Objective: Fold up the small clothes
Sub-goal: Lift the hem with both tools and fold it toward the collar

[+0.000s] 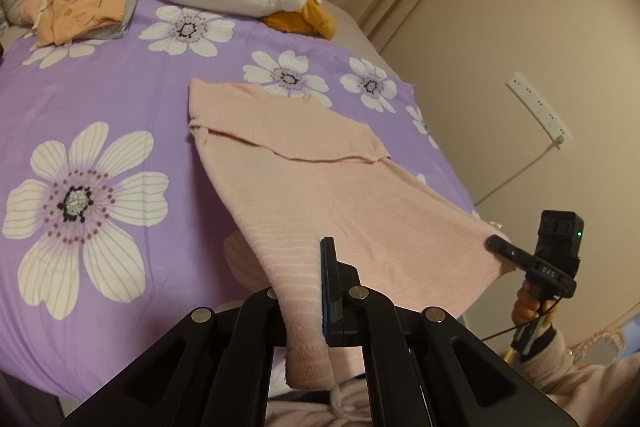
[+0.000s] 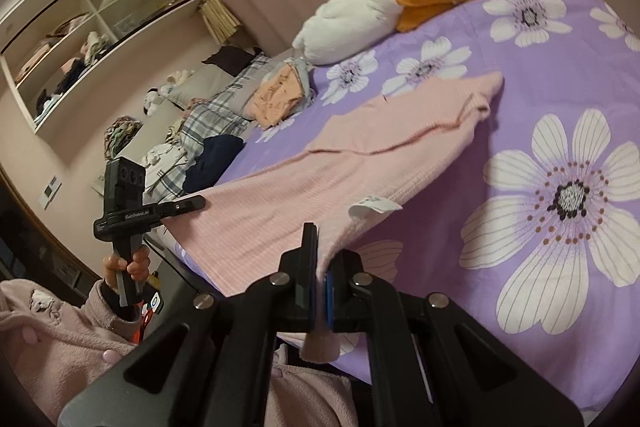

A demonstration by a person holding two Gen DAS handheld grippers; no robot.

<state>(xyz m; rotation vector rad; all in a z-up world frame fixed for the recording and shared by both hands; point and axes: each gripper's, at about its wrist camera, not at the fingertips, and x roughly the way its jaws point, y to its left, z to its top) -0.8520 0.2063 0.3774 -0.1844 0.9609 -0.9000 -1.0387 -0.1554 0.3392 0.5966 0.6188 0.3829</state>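
Pink sweater (image 1: 320,163) hem clamped in both jaws, lifted off bedspread (image 1: 100,99)

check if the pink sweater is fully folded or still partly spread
Partly folded. The pink sweater has its sleeves folded across the chest, but the body lies spread, its hem lifted by both hand-held grippers, left and right.

Pink top (image 1: 320,167): soft ribbed knit, matt; bedsheet (image 1: 120,99): smooth printed cloth; fingers (image 1: 329,283): matt black plastic.

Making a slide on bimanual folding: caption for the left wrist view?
Both grippers, left and right, clamp the pink sweater's hem above the floral bedsheet.
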